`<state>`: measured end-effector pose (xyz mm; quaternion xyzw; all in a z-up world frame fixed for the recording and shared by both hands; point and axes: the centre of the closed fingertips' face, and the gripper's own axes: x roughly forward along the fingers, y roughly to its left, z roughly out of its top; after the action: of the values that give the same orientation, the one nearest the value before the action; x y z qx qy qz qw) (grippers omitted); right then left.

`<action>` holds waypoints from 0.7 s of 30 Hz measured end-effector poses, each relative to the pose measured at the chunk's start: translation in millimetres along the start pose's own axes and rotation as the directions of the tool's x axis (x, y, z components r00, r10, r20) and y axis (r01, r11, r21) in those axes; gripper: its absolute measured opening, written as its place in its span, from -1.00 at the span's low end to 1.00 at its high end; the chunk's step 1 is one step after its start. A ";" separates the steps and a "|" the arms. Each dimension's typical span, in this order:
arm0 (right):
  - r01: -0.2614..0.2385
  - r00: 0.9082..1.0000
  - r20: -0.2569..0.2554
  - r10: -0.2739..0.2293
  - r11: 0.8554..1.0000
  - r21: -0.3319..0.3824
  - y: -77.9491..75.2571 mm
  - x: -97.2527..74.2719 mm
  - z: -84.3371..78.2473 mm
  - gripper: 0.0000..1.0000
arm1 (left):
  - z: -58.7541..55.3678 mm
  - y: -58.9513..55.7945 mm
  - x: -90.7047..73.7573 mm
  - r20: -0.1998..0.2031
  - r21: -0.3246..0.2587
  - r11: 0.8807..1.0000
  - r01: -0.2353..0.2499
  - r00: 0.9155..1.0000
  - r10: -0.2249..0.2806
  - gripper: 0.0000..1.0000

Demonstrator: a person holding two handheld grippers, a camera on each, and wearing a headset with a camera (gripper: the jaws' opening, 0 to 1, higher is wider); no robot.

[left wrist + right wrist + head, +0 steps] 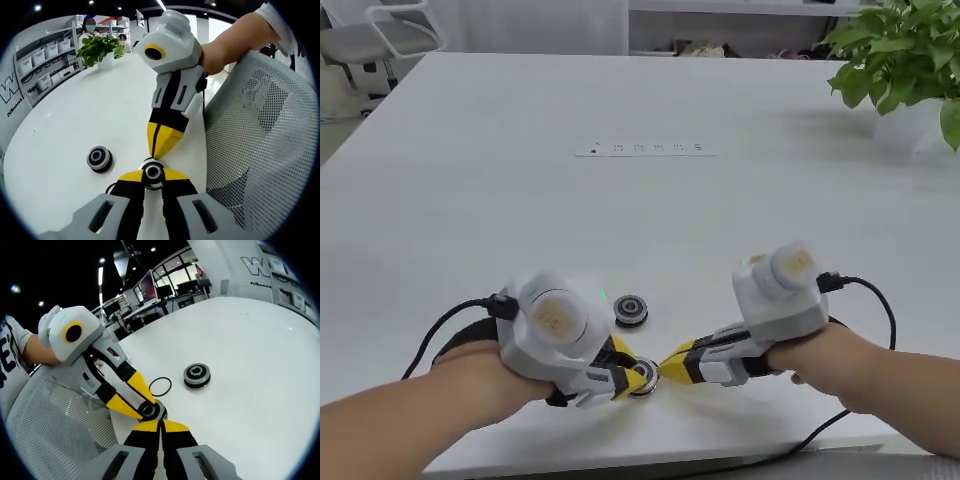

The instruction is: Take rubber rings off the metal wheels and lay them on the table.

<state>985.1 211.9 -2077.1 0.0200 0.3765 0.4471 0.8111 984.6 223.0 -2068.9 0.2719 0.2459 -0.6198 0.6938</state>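
Observation:
My left gripper (636, 380) is shut on a small metal wheel (643, 376) just above the table's near edge; in the left gripper view its yellow tips clamp the wheel (152, 172) from both sides. My right gripper (665, 366) faces it, jaws shut, with the tips against the wheel's rim (150, 411); whether they pinch its rubber ring I cannot tell. A second wheel (631, 310) with a black rubber ring on it stands on the table behind them. One loose black rubber ring (160, 386) lies flat on the table beside the left gripper.
The white table (640, 220) stretches far ahead. A white strip with small marks (645, 150) lies mid-table. A potted plant (900, 60) stands at the back right. A mesh chair back (260, 145) sits close behind the table's near edge.

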 end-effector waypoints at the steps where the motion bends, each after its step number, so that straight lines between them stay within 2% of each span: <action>1: -0.003 1.000 0.008 0.003 1.000 0.008 -0.8 -0.5 0.8 -1.00 | 0.0 0.0 0.0 -0.001 0.001 1.000 -0.002 1.000 0.002 -0.84; 21: -0.022 0.999 0.023 0.021 1.000 0.007 5.1 -0.2 5.3 -1.00 | 0.4 0.7 0.5 -0.001 -0.011 1.000 -0.008 1.000 0.008 -0.84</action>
<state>984.7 216.4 -2071.3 0.0320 0.3683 0.4542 0.8106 985.4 222.4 -2068.9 0.2695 0.2486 -0.6155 0.6977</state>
